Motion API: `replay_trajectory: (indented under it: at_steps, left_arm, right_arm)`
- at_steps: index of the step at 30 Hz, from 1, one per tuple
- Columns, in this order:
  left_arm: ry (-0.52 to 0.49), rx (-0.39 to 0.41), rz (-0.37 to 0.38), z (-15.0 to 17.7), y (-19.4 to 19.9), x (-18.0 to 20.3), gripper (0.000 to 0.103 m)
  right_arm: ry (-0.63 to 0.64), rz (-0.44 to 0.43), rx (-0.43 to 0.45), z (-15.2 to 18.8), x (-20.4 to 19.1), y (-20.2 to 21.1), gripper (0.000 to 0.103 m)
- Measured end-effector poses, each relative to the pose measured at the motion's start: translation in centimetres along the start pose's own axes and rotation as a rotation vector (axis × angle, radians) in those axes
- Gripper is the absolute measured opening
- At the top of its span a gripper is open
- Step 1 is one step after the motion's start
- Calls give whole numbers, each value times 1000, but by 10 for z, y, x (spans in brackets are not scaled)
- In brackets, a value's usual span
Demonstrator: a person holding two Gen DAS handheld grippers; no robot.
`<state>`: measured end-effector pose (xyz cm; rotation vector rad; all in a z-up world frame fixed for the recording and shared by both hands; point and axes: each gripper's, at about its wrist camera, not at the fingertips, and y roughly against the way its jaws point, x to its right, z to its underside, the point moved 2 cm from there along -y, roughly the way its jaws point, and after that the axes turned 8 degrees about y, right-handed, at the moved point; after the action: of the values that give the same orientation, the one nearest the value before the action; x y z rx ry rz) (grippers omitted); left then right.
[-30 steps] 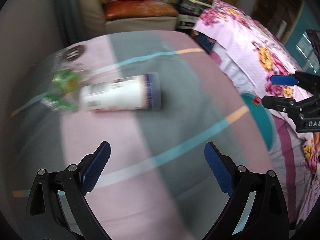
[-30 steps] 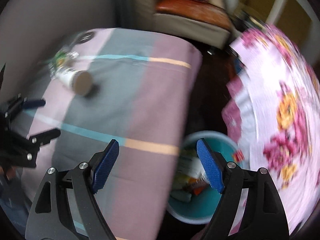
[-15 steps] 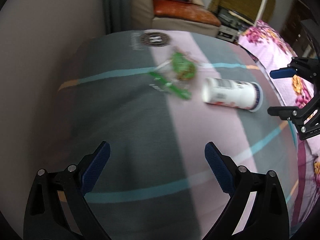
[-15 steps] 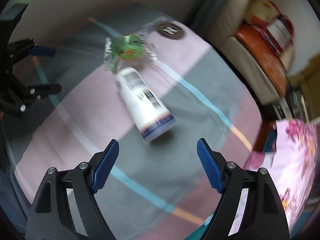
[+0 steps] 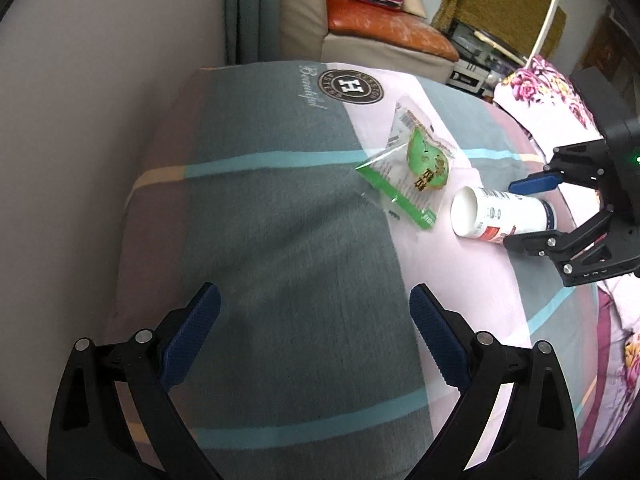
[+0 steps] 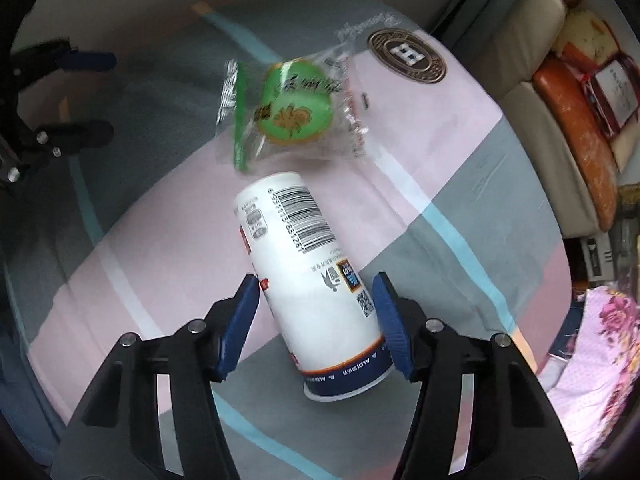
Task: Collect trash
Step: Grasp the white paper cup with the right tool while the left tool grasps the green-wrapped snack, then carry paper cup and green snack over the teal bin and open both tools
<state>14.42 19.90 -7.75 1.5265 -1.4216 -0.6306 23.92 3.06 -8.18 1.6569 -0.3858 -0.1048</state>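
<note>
On the bed (image 5: 280, 220), beside the wrapper (image 6: 288, 116): cup (image 6: 316, 276) lies tipped | your right gripper (image 6: 316, 320) straddles it, fingers apart, not clamped | left gripper (image 5: 314, 328) wide apart, idle | cup looks light, crushable: squeeze mid-body gently.

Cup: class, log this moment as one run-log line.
right tool: open, straddling cup | cup: lying on cloth | wrapper: beside cup | left tool: open, empty

White cup (image 6: 316, 280) — green wrapper (image 6: 294, 110)
</note>
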Motion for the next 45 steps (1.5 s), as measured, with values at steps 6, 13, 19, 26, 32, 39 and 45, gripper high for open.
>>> replay_trajectory:
  at_steps: [6,13,19,26,32,39,45]
  left_arm:
    - [-101,-2,27,-22,-12,32,96]
    - [-239,-4,34,-54,-34,79,96]
    - [-300,-48,-35,-63,-70,98,96]
    - [-238,-73,-33,-55,-80,85,72]
    - [-211,-49,-40,-38,-54,85,70]
    - [-224,-42,13,-11,-22,115,70]
    - [-291,-18,79,10,-2,177,70]
  right_arm:
    - [-108,-22,-12,20,9,8,51]
    - [-209,-44,-12,48,18,13,51]
    - [-226,-57,-3,57,20,17,52]
    - [-194,-45,10,70,28,7,53]
    - [-214,-21,44,79,16,6,51]
    - [-398,-24,165,118,25,37,51]
    - [-568,5,226,172,32,66,51]
